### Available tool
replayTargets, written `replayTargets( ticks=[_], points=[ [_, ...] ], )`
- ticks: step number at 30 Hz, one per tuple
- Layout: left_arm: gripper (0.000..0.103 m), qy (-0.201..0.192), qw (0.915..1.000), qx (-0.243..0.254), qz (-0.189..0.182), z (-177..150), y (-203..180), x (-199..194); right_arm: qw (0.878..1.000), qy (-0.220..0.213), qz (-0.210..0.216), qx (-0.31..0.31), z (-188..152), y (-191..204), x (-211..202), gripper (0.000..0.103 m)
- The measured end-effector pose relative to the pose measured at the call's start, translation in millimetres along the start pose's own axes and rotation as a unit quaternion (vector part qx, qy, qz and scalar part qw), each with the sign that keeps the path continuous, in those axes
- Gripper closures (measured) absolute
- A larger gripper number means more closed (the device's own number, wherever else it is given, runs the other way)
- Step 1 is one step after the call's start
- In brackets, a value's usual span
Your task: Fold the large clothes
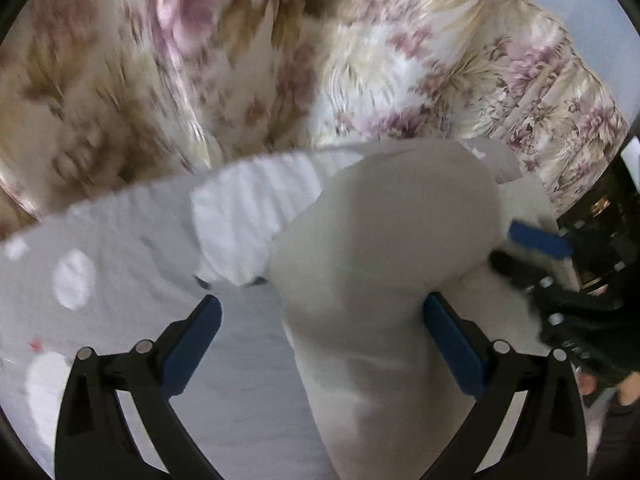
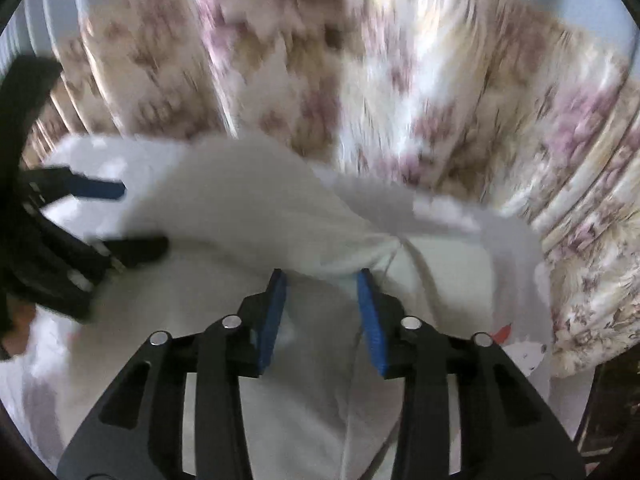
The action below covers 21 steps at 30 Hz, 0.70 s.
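Early in the fold: white garment [image 1: 372,264] bunched on the floral bed [image 1: 120,80]; left tool [image 1: 320,320] wide open, right tool [image 2: 322,280] half open, neither gripping

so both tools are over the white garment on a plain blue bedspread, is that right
Not quite: the bedspread is floral, pink and tan on cream, not plain blue. The left wrist view shows it clearly behind the white garment. The rest holds: the left tool and right tool are both over the garment.
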<state>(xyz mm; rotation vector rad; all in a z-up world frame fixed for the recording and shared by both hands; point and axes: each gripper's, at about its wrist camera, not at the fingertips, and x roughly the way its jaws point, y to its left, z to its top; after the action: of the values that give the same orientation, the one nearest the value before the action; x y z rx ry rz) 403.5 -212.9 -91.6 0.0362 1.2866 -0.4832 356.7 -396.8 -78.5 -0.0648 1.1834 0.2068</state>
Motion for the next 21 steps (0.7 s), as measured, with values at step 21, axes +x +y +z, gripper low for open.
replayTargets(
  ticks=[21],
  points=[
    [0.002,-0.054,0.9933,0.08,0.064,-32.9,-32.2,-36.6,0.999,-0.03,0.016,0.013,-13.2,-7.9,-29.5,0.068]
  ],
)
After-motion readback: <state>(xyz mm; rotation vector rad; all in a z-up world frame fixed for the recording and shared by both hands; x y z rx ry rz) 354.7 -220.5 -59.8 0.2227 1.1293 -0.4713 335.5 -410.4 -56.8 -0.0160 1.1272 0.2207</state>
